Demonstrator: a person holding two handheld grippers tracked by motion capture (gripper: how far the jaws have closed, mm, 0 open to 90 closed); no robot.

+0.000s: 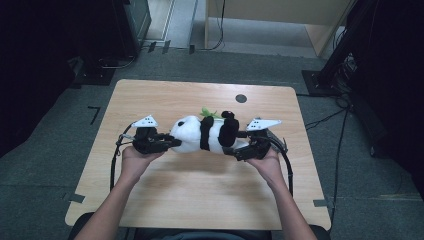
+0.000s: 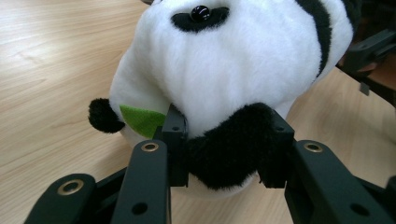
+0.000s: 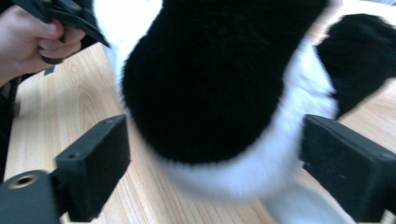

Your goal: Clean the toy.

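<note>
Wooden table (image 1: 165, 190) | left hand-held gripper (image 2: 224, 140) pinches panda plush (image 1: 207, 134) | right hand-held gripper (image 3: 215, 154) spread, level

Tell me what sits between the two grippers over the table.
The panda plush spans the gap, seen in the high view: the left gripper pinches its black ear, while the right gripper stands open around its rear end.

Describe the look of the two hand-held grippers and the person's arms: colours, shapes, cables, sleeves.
The left hand-held gripper and the right hand-held gripper are both black, each topped by a grey three-cornered plate with small dark dots. The linkage arms are flat black bars with brass-ringed holes, ending in blocky black pads. A black cable loops back from each gripper. Both forearms are bare, with no sleeves showing.
</note>
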